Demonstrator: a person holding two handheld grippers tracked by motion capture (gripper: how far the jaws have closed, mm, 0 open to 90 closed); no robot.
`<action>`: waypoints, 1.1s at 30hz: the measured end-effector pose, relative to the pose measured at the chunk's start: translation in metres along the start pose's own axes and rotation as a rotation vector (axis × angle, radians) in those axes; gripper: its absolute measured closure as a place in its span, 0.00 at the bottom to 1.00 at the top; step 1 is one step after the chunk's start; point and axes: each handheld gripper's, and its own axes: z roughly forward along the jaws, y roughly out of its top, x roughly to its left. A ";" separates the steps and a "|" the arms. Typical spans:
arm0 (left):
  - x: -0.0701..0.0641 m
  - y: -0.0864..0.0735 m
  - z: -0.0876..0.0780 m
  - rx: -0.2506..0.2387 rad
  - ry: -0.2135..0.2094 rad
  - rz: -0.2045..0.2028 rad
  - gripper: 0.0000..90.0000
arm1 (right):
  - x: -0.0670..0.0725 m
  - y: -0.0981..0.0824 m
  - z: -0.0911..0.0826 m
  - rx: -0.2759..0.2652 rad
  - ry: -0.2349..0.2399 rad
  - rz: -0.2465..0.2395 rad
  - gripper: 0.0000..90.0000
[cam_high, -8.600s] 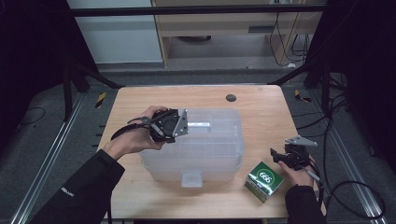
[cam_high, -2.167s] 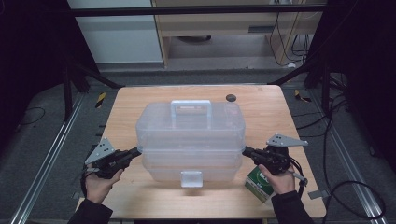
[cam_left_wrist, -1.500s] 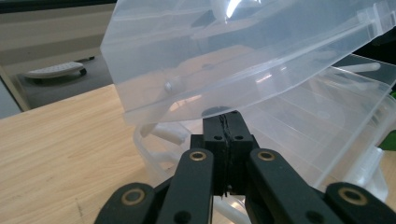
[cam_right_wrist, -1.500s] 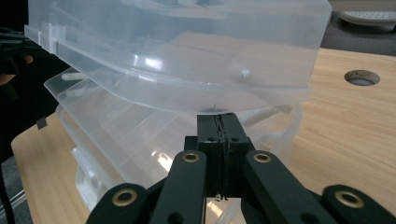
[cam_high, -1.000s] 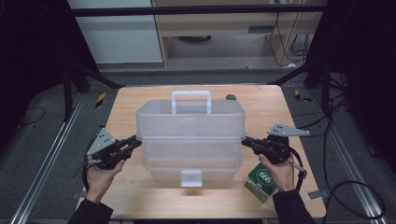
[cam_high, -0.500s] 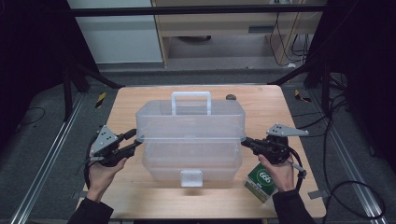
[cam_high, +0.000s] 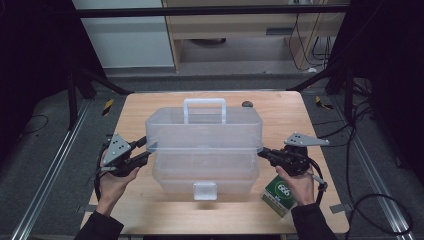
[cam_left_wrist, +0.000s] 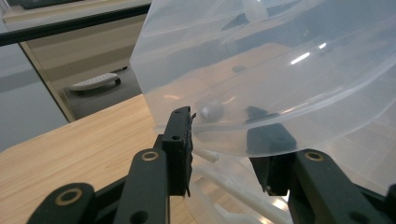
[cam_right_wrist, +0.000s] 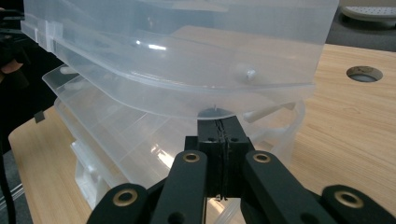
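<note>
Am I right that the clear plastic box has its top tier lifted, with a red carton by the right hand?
Not quite: the carton is green and white, not red, as the high view shows. The top tier of the clear plastic box is indeed lifted.

Green box (cam_high: 279, 195), white round logo, lettering too small to read

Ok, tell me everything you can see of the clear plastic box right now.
The clear plastic box is a translucent, tiered organiser standing near the middle of the wooden table. Its upper tray is lifted and spread above the lower tiers, with the carry handle upright at the back and a white latch on the front. The right hand-held gripper, shut, touches its right end; the left hand-held gripper has open jaws straddling the left edge. A green carton sits beside its front right corner.
</note>
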 end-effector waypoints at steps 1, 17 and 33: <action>0.000 0.000 0.000 0.002 0.000 0.000 0.68 | 0.000 0.000 0.000 0.000 0.000 0.000 0.98; 0.001 0.001 -0.001 0.006 -0.008 -0.026 0.67 | -0.001 -0.016 0.012 0.138 -0.099 -0.017 0.79; 0.002 0.004 -0.001 0.015 -0.002 -0.041 0.68 | -0.001 -0.027 0.021 0.227 -0.104 0.006 0.85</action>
